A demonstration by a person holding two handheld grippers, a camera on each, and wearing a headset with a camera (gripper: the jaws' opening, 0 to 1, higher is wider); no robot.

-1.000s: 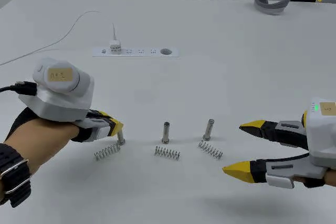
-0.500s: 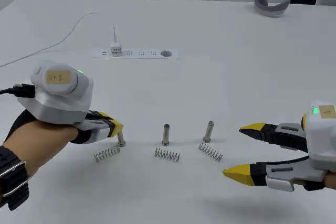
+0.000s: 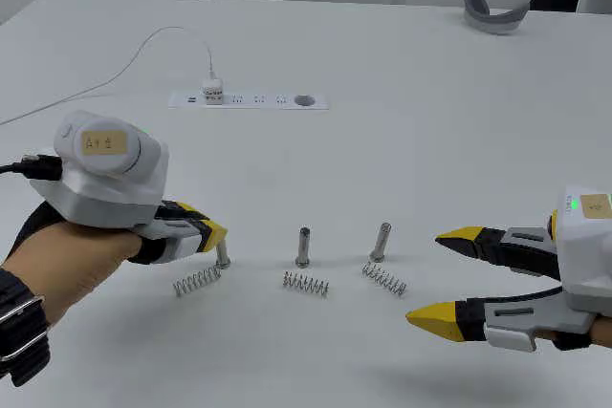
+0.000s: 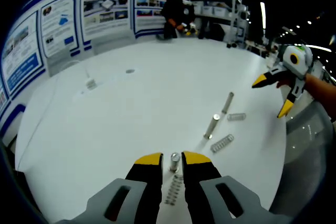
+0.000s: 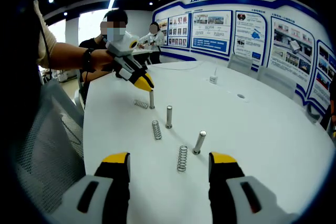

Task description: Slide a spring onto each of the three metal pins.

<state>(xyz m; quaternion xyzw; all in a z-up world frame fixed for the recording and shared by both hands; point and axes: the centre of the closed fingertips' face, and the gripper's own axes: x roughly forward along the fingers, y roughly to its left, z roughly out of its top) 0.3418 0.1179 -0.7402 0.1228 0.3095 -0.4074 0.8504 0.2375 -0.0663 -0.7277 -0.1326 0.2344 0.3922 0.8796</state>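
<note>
Spreading white beyond the left gripper [image 4: 173,157], the table [image 3: 402,121] carries a power strip [image 3: 249,100] far ahead. That gripper's jaws stand slightly apart about the left pin [image 3: 223,255], with the left spring [image 3: 196,281] just beneath. The middle pin [image 3: 303,246] and right pin [image 3: 380,241] stand between the grippers, with the middle spring [image 3: 305,283] and right spring [image 3: 384,277] alongside. The right gripper [image 3: 435,274] gapes wide, empty. Posters [image 5: 212,24] line the wall.

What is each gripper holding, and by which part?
Nothing. The left gripper straddles the top of the leftmost pin, not touching; the right gripper is open, empty.
</note>
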